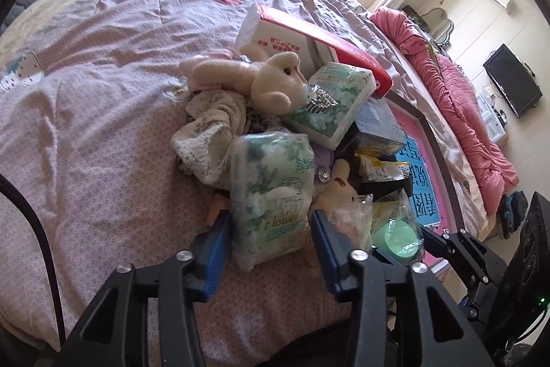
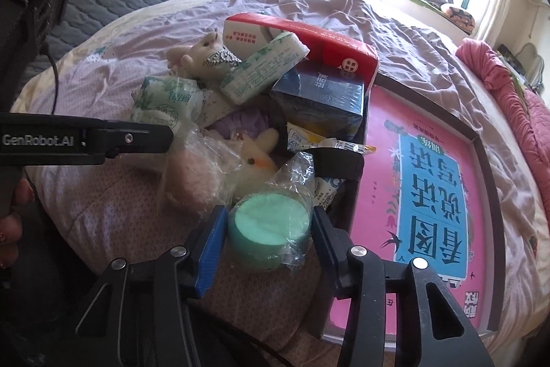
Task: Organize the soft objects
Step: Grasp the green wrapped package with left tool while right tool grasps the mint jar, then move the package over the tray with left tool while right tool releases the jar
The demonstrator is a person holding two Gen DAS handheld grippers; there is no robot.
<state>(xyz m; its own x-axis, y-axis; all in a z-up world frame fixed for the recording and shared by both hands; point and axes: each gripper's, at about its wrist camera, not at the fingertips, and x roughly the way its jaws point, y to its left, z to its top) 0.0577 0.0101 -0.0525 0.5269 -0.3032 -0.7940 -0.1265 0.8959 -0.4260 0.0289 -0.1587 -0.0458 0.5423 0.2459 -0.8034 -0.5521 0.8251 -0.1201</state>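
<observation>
— What are the claws doing?

— The left gripper (image 1: 271,229) is clenched around the near end of a green flowered tissue pack (image 1: 271,191), its blue pads pressing both sides. The right gripper (image 2: 270,226), further right, grasps a mint-green round puff in clear wrap (image 2: 270,229).

— And beyond them?

— The heap on the pink bedspread (image 1: 103,126): a cream plush rabbit (image 1: 275,81), a second tissue pack (image 1: 330,102), a red-and-white box (image 1: 292,36) farthest. A pink book (image 2: 433,195) lies right.

Glossy plastic-wrapped tissue pack (image 1: 271,195), fuzzy plush rabbit (image 1: 275,81), matt cloth bedspread (image 1: 103,74)
</observation>
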